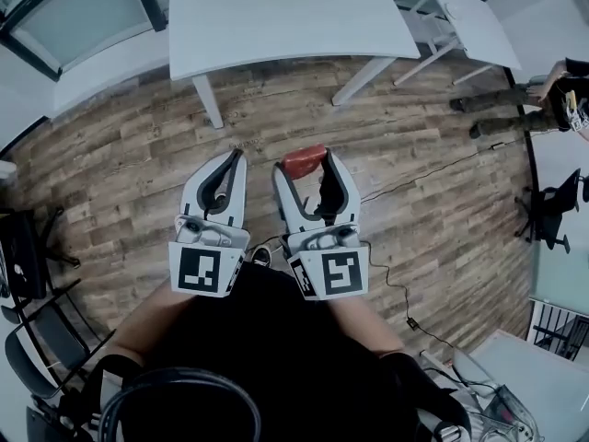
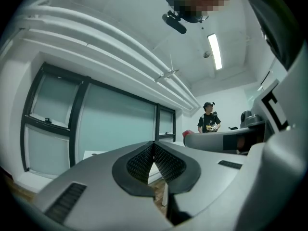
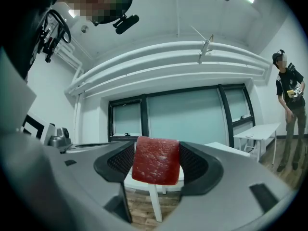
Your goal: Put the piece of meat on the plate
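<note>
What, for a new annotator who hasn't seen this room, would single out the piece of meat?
Over the wooden floor near the white table, two white tools are held side by side. The piece of meat is pinched between the right tool's jaws. It is a red, square-faced slab; the left tool is shut and empty.

Office-like room, white tables (image 1: 276, 26), wood plank floor (image 1: 442, 219), black office chair (image 1: 555, 212), glazed partitions (image 3: 187, 114)
</note>
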Action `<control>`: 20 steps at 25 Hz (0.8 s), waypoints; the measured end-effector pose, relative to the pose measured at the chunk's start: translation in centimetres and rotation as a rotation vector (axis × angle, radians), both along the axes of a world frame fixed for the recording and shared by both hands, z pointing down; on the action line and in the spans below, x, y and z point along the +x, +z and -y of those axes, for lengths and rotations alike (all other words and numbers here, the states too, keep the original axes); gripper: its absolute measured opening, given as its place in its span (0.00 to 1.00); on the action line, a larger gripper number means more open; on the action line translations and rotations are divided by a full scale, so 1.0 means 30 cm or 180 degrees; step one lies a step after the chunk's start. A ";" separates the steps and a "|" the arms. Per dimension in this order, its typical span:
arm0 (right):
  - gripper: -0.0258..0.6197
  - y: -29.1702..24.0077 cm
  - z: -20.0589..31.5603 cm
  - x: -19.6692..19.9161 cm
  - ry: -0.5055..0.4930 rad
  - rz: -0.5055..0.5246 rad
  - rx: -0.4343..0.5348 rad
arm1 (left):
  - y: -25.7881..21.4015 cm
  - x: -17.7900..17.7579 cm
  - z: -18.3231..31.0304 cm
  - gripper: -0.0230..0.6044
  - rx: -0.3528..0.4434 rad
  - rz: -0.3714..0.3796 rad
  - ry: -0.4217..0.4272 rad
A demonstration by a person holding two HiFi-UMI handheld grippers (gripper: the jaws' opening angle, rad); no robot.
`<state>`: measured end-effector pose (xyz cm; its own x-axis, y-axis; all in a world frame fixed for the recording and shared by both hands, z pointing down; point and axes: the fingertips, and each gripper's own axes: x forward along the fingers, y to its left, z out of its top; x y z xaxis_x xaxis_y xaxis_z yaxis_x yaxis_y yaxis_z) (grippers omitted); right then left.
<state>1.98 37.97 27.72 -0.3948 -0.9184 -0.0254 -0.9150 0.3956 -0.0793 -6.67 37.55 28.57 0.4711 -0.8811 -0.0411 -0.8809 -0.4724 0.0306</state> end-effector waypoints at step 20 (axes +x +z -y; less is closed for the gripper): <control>0.49 -0.015 0.396 -0.210 0.0193 -0.0121 0.0044 | -0.043 -0.192 0.409 0.04 -0.0038 0.0033 0.0278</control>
